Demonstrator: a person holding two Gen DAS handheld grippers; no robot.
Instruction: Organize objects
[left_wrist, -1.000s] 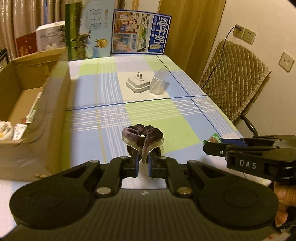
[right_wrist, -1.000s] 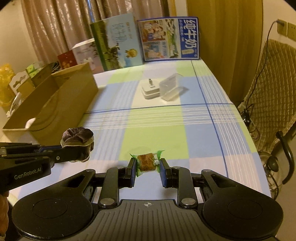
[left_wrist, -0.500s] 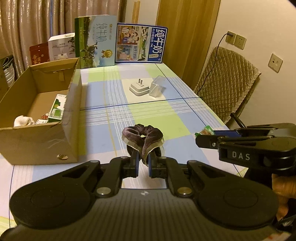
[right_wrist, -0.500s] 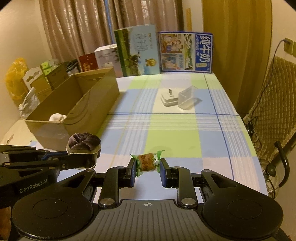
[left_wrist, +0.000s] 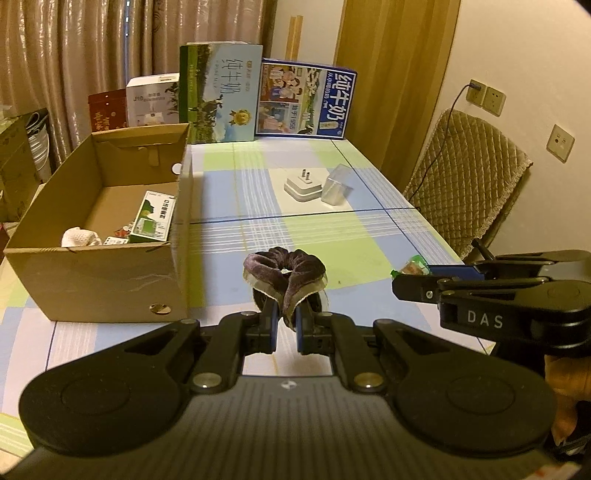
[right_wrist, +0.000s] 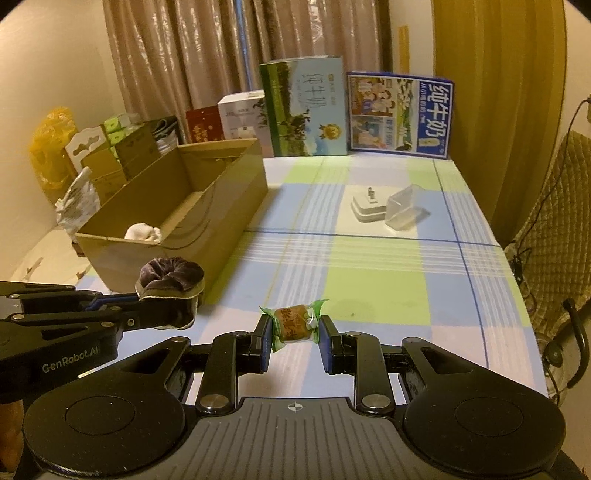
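My left gripper (left_wrist: 284, 317) is shut on a dark purple velvet scrunchie (left_wrist: 284, 271), held above the checked tablecloth near its front edge. It also shows in the right wrist view (right_wrist: 170, 280). My right gripper (right_wrist: 293, 332) is shut on a green-wrapped candy (right_wrist: 293, 325), also seen at the right of the left wrist view (left_wrist: 413, 266). An open cardboard box (left_wrist: 99, 280) stands to the left, holding a green-and-white packet (left_wrist: 153, 218) and a white crumpled item (left_wrist: 79, 236). A white plug adapter (left_wrist: 304, 184) and a clear plastic case (left_wrist: 334, 190) lie further back.
Milk cartons (left_wrist: 221, 92) and smaller boxes (left_wrist: 151, 99) stand along the table's far edge before curtains. A quilted chair (left_wrist: 465, 184) stands off the table's right side. Stacked boxes and bags (right_wrist: 110, 147) sit left of the cardboard box.
Both grippers have pulled back and risen with their objects still held. The cardboard box's inside has come into view on the left.
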